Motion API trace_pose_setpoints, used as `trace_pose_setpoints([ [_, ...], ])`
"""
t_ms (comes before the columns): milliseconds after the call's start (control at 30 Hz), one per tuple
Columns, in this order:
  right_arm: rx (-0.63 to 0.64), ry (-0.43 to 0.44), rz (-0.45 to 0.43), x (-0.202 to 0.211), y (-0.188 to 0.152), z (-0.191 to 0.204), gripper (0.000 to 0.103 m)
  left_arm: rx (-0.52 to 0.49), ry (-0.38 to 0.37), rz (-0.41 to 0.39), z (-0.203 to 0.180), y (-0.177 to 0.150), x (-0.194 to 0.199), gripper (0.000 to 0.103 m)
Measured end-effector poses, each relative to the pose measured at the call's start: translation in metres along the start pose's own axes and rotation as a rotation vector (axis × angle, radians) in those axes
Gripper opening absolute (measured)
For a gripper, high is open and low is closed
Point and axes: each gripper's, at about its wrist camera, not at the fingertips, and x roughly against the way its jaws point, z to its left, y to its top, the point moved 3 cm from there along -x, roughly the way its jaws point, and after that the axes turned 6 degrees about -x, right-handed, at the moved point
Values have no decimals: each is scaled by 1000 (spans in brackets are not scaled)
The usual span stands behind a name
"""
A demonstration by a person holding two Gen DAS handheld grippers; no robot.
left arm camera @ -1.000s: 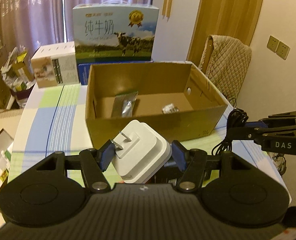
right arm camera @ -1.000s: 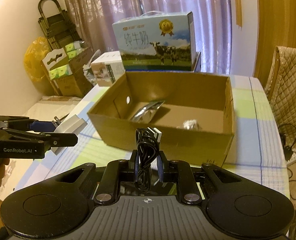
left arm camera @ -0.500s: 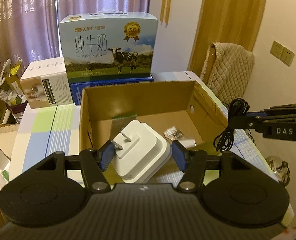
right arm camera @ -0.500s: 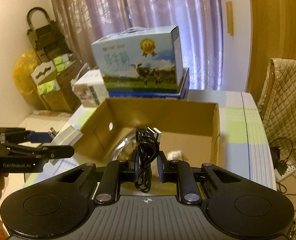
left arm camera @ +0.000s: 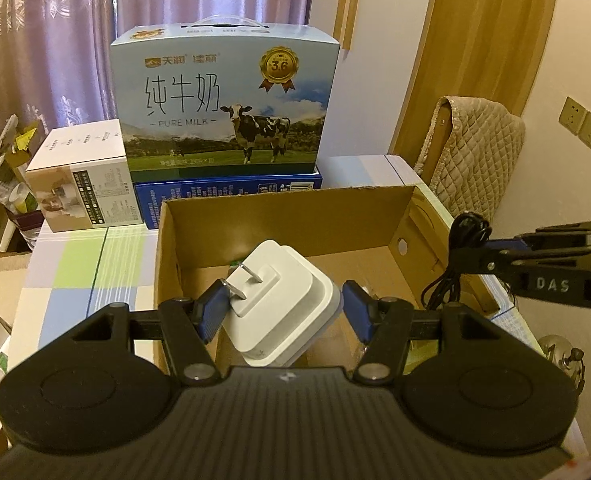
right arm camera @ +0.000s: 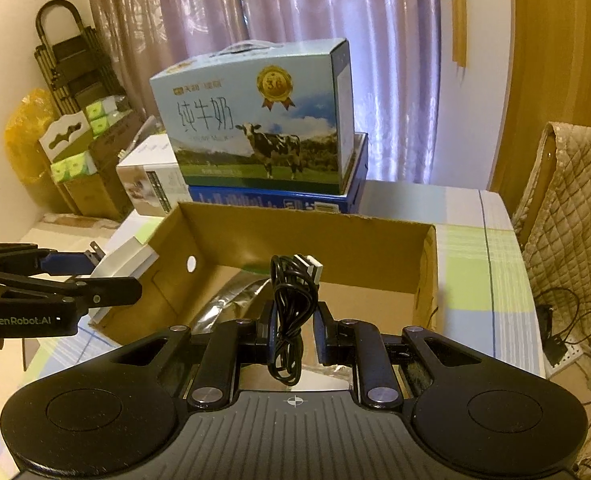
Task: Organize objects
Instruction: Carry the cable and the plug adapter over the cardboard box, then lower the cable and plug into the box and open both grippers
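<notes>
Checked tablecloth [left arm camera: 75, 276] | open corrugated cardboard box [left arm camera: 295, 216] | white square charger [left arm camera: 279, 300]

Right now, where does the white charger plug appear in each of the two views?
Left wrist view: the white charger plug is at the centre, between the fingers of the left gripper, above the cardboard box.
Right wrist view: it is at the left edge, beside the box's left wall, held by the same gripper.
Shared landmark: the milk carton behind the box.
</notes>
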Motion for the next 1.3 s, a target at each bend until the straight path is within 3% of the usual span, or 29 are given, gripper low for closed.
trace_pose_setpoints([
  [233, -23, 9, 12, -15, 0, -5, 15, -1, -7, -20, -2, 6, -17, 58],
  [267, -27, 10, 12, -17, 0, -5, 15, 1, 5, -19, -2, 7, -21, 63],
  [300, -33, 10, 11, -19, 0, -5, 16, 7, 22, -18, -1, 7, -24, 75],
  [633, -103, 47, -20, -38, 0, -7, 16, 28, 29, -22, 10, 0, -21, 76],
  [667, -117, 67, -36, -39, 1, -9, 25, 29, 34, -21, 12, -2, -21, 76],
  [700, -130, 78, -54, -38, 1, -10, 47, 31, 34, -19, 14, -3, -19, 76],
  [767, -145, 69, -82, -35, 1, -12, 69, 36, 37, -19, 17, -7, -16, 76],
  [1300, -118, 47, -124, 23, -29, -7, 69, 87, 51, -2, 19, -55, 22, 75],
])
